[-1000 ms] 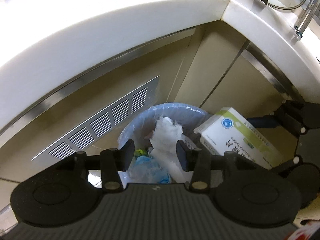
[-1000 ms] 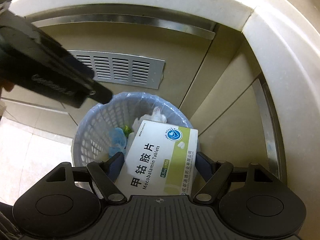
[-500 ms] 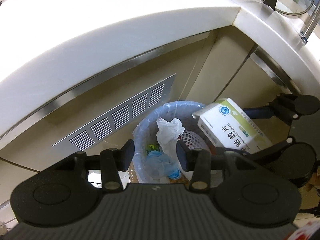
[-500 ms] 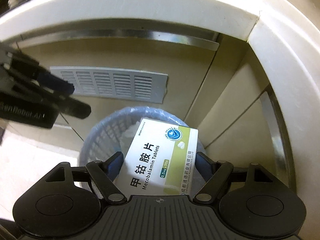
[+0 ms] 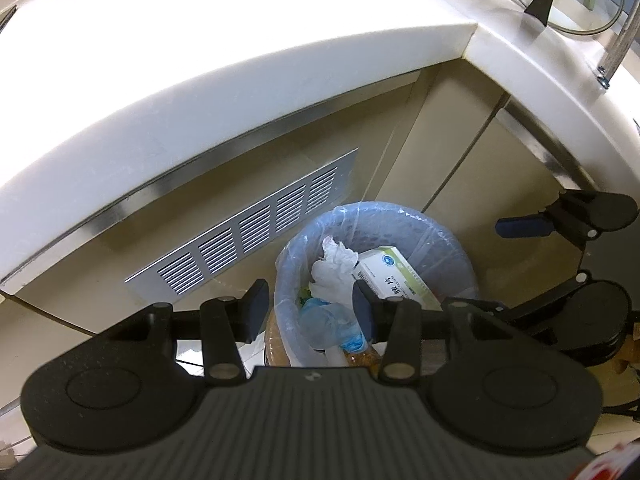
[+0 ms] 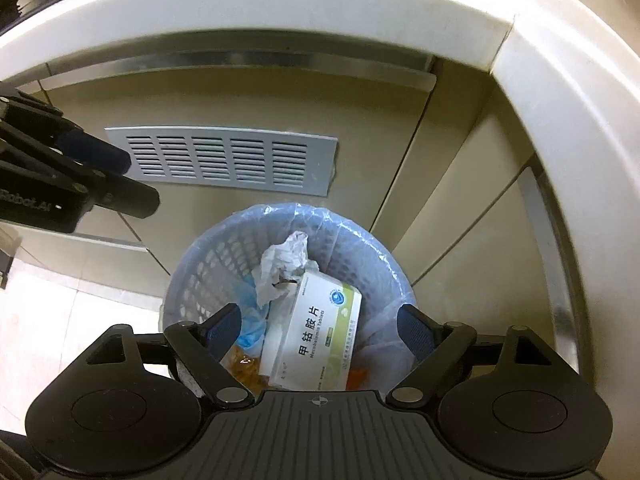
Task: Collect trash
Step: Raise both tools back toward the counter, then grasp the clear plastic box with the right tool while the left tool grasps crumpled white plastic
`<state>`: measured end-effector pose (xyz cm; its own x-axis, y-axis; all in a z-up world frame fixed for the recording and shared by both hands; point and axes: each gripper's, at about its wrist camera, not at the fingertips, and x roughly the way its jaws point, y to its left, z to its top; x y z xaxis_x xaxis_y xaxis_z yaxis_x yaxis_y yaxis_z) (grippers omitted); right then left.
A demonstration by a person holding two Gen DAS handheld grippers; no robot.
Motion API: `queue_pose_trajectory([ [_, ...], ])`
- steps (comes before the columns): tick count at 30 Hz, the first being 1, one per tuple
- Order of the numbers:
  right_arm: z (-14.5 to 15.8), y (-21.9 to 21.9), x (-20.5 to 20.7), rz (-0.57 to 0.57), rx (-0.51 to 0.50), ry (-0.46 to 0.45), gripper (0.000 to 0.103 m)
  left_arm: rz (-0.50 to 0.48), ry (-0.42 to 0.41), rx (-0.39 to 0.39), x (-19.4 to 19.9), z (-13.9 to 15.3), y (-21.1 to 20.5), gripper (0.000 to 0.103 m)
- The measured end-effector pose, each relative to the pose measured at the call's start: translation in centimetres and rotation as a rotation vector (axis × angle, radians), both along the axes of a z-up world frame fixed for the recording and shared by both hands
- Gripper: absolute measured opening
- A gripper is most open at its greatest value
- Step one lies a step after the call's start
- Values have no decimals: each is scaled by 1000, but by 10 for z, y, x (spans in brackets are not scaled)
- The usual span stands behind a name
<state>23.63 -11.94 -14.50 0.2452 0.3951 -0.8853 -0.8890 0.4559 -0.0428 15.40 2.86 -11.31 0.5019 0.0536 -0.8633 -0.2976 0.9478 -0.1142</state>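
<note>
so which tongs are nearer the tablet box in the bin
Right. The right tongs hang directly over the tablet box, jaws opening around it; the left tongs hover over the bin's other side.

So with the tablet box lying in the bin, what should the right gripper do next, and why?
Probably lift the right gripper clear. Its jaws are opening with nothing pressed between them, and the Mecobalamin tablet box already lies inside the lined wastebasket beside the crumpled tissue.
</note>
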Motion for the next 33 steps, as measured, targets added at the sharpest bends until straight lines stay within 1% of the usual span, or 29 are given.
queue_pose_trajectory([
  [2,10,-1,-3,7,14,-15,85,-9,-15,6,-1,5,-1,42],
  [6,38,-5,-9,20,72,-58,85,-33,-63,26,-5,22,-6,42],
  [10,73,-12,-12,39,149,-119,85,-66,-140,36,-11,47,-10,41],
  [13,97,-20,-15,49,207,-168,85,-97,-196,60,-14,66,-16,42],
  [16,120,-29,-15,34,263,-224,85,-95,-256,67,-16,86,-18,42],
  [18,132,-32,-13,12,303,-243,85,-86,-295,71,-16,100,-18,42],
  [21,153,-34,0,-45,370,-234,85,-74,-339,97,-11,123,-15,42],
  [24,162,-28,14,-95,417,-214,85,-49,-364,135,-3,135,-10,42],
  [30,177,-16,64,-168,490,-145,85,50,-370,196,23,150,14,42],
  [33,185,-8,91,-176,519,-112,85,95,-373,222,35,155,25,44],
])
